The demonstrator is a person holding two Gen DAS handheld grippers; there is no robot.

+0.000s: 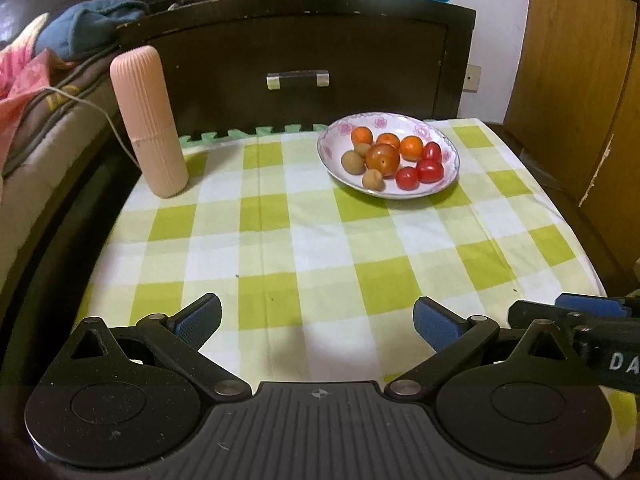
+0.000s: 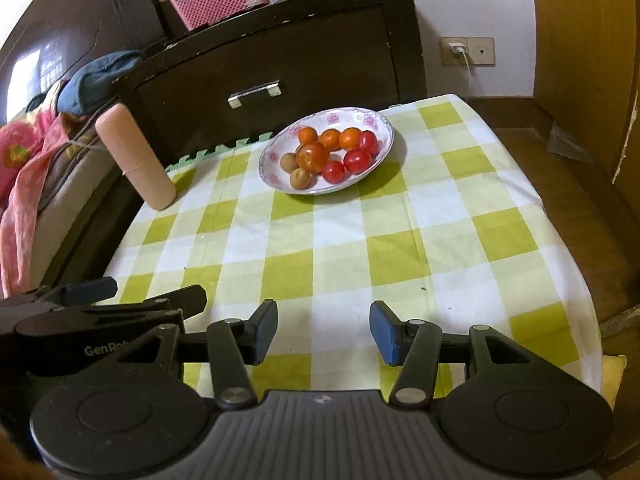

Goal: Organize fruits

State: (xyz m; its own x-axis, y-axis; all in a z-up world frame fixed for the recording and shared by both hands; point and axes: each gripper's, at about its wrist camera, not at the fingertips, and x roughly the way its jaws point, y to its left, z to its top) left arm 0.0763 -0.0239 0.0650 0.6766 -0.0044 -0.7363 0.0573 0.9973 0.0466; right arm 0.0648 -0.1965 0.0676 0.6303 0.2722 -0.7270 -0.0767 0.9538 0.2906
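Bedroom furniture frames the scene: a dark wooden cabinet (image 1: 304, 60) with a metal handle stands behind the bench (image 1: 320, 240), which is spread with a green-and-white checked cloth, and bedding is heaped off to its left. At the bench's far left edge stands a tall, ribbed pink cylinder (image 1: 148, 124), upright and well apart from everything else.

Toward the far middle sits a shallow white plate (image 1: 332, 140) with pink flowers around its rim, holding all the fruit. It looks like ceramic, so stiff, fairly heavy and breakable; it is best left where it is.

Largest on the plate is a reddish-orange round fruit (image 1: 383, 159) at the centre, smooth-skinned and likely to slip under a tight pinch. Behind it lie three small oranges (image 1: 361, 135), firm enough to take across their widest part. To the right are three cherry tomatoes (image 1: 429, 170), glossy, thin-skinned and soft, needing a light squeeze. Front left are brown longans (image 1: 352, 162), light, with a brittle shell. All touch their neighbours, so a pick may roll others.

Both tools hover over the near edge, well apart from the plate: the left hand-held gripper (image 1: 318, 322) has its jaws spread wide and empty, and the right hand-held gripper (image 2: 323, 332) is likewise parted, holding nothing.
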